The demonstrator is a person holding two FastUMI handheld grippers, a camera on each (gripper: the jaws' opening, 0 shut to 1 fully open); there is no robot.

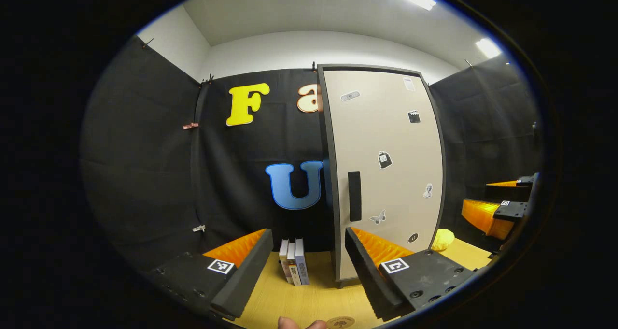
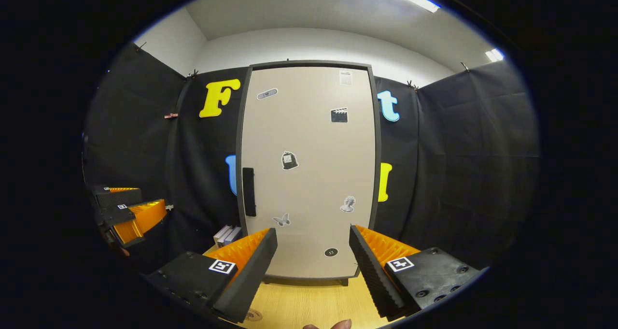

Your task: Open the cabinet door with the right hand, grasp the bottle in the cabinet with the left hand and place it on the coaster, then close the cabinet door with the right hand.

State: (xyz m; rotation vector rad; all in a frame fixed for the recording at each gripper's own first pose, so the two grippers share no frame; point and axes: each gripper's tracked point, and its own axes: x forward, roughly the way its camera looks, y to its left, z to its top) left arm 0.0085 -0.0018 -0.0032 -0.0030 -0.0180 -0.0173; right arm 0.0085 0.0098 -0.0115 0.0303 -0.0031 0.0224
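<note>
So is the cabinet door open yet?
No, in the right gripper view the cabinet door sits flush in its frame, handle untouched.

- Cabinet [image 2: 309,174]: tall, upright unit standing on the wooden tabletop against the booth wall; dark grey frame, short feet visible at the base.
- Cabinet door [image 1: 386,174]: flat beige panel, fully closed and flush with the frame; several small stickers are spread over its face.
- Door handle [image 2: 248,192]: black vertical bar, mounted at mid-height near the door's left edge.
- Coaster [image 1: 340,322]: round, brown, lying flat on the tabletop in front of the cabinet, at the lower edge of the left gripper view.
</note>
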